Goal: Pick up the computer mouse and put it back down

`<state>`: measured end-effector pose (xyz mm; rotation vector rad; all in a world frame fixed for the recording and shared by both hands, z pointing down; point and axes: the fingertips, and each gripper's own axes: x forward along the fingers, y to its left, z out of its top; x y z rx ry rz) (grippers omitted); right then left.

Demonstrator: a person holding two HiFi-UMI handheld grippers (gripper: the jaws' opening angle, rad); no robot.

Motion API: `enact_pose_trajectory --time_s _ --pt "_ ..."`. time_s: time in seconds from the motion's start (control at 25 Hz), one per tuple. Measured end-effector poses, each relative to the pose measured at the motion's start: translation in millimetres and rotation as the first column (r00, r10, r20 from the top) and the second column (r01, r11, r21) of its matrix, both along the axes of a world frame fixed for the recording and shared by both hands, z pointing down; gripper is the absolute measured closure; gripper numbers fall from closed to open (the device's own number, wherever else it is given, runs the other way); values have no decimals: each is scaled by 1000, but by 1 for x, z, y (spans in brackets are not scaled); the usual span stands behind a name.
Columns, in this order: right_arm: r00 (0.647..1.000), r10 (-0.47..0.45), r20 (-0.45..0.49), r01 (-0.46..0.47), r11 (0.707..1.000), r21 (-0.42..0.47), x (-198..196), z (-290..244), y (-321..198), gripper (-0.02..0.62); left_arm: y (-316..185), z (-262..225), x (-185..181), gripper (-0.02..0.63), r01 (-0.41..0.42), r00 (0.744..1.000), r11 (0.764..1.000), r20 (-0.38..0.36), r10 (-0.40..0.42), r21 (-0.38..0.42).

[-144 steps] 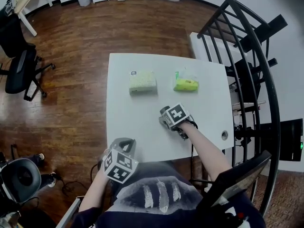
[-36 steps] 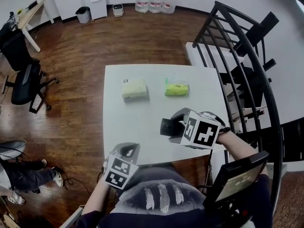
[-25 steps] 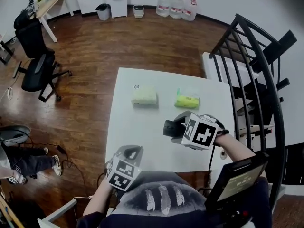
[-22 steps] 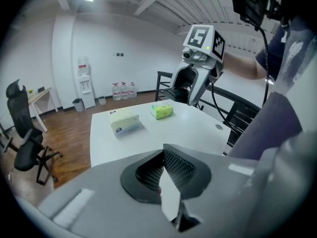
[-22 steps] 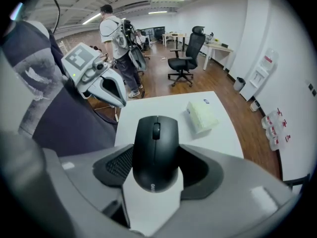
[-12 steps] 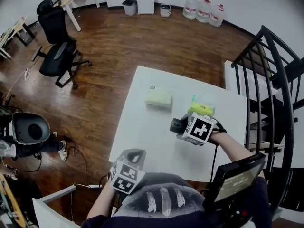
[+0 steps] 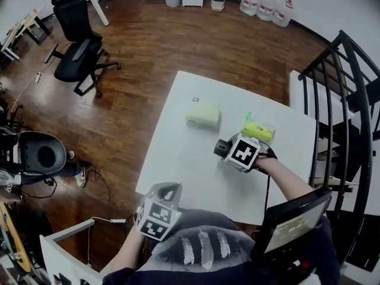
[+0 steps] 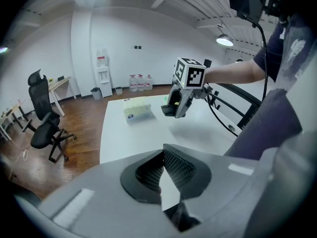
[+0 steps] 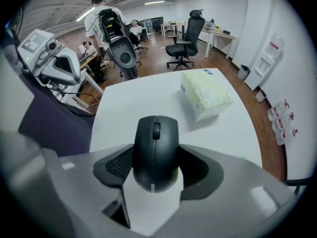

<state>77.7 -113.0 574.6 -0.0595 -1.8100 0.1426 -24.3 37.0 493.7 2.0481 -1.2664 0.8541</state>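
We are pinching the computer mouse (image 9: 155, 150) in the right gripper (image 9: 156, 163) over the white table (image 7: 178, 159).

Nearest us, we are keeping the left gripper (image 8: 161, 152) pressed together and empty at the table's near edge. Further out, the right gripper's jaws are clamping the black mouse by its sides, wheel end pointing away. Beyond its tips, a pale tissue pack (image 9: 205, 94) is lying, with a green pack (image 7: 256, 130) just beside the gripper.

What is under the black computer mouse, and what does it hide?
Under the computer mouse, gripped by the right gripper, only white table shows. The mouse covers the spot directly beneath it, so whether it touches the tabletop cannot be seen.
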Motion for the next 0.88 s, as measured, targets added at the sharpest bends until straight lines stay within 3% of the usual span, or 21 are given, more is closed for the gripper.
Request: enact_pose_trajectory --time_s 0.88 --pt "995 71 -62 -71 997 12 -8 71 -19 302 -9 15 -14 590 1 1000 1000 7 -1 -18"
